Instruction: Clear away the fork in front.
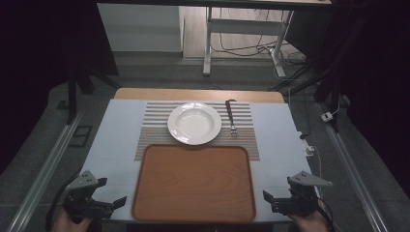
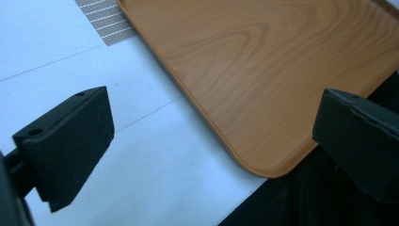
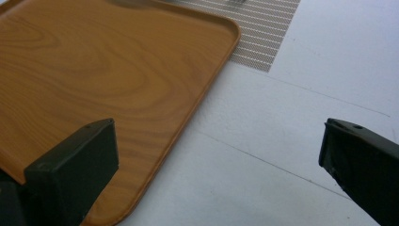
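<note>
A white plate [image 1: 194, 123] rests on a striped placemat [image 1: 154, 126] at the far middle of the table. To its right, a fork [image 1: 231, 118] lies on the same mat. In front of them is a bare wooden tray [image 1: 193, 181]. My left gripper [image 1: 113, 205] hovers at the tray's near left corner, jaws wide open and holding nothing. My right gripper [image 1: 270, 202] is at the near right corner, also open and holding nothing. In the left gripper view the left gripper [image 2: 211, 122] frames the tray's corner [image 2: 263, 61]. In the right gripper view the right gripper [image 3: 219, 141] frames the tray's edge [image 3: 94, 61] and the white table.
The white tabletop [image 1: 116, 145] lies bare on both sides of the tray. The placemat's corner [image 2: 106, 19] shows in the left gripper view and the mat [image 3: 263, 33] in the right gripper view. Metal rails [image 1: 48, 164] run along both table sides. A desk frame [image 1: 209, 43] with cables stands beyond.
</note>
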A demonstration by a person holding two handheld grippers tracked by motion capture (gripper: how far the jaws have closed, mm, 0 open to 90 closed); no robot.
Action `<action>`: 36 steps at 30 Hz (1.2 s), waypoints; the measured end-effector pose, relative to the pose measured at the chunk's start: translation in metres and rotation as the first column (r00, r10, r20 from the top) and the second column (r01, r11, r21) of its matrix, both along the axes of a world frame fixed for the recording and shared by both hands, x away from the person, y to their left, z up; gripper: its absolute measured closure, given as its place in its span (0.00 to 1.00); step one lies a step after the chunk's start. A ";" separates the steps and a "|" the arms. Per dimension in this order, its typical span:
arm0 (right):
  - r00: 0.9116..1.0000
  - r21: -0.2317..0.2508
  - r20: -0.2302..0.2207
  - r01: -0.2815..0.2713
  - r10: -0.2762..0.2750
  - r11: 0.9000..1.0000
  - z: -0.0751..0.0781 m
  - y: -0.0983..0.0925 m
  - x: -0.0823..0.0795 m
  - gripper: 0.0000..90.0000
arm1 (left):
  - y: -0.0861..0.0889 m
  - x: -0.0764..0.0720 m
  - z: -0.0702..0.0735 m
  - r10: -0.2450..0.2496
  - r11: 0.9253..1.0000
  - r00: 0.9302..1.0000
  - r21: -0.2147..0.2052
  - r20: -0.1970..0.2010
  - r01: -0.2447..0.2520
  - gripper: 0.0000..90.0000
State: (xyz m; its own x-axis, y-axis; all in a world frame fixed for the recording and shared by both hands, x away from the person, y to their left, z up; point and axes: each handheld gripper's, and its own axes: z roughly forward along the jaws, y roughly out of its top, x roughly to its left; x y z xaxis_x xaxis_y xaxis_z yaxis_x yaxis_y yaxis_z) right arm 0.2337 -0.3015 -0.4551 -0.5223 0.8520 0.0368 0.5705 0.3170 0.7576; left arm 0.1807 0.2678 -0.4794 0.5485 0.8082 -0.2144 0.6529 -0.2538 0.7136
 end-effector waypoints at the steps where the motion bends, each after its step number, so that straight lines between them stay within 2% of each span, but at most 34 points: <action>1: 1.000 -0.004 -0.005 -0.009 0.009 1.000 0.000 0.001 0.000 0.00 | 0.000 0.000 0.000 -0.001 1.000 1.000 -0.002 -0.001 0.001 0.00; 10: 0.999 -0.015 -0.027 -0.019 0.019 1.000 -0.001 0.002 0.002 0.00 | 0.000 0.001 0.000 -0.013 1.000 1.000 -0.001 -0.004 0.013 0.00; 29: 0.998 -0.052 -0.035 -0.049 0.048 0.997 -0.002 0.007 0.003 0.00 | 0.000 0.002 -0.001 -0.016 1.000 1.000 -0.003 -0.012 0.016 0.01; 36: 0.998 -0.068 0.002 -0.070 0.070 0.995 0.001 0.013 0.004 0.00 | 0.000 0.002 -0.001 -0.014 1.000 1.000 -0.008 -0.015 0.014 0.01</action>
State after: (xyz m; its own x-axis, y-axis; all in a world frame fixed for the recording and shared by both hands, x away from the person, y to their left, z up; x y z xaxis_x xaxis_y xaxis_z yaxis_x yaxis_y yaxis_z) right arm 0.2374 -0.2888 -0.4537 -0.5809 0.8137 -0.0223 0.5422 0.4072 0.7350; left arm 0.1827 0.2681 -0.4801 0.5567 0.7984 -0.2293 0.6602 -0.2577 0.7055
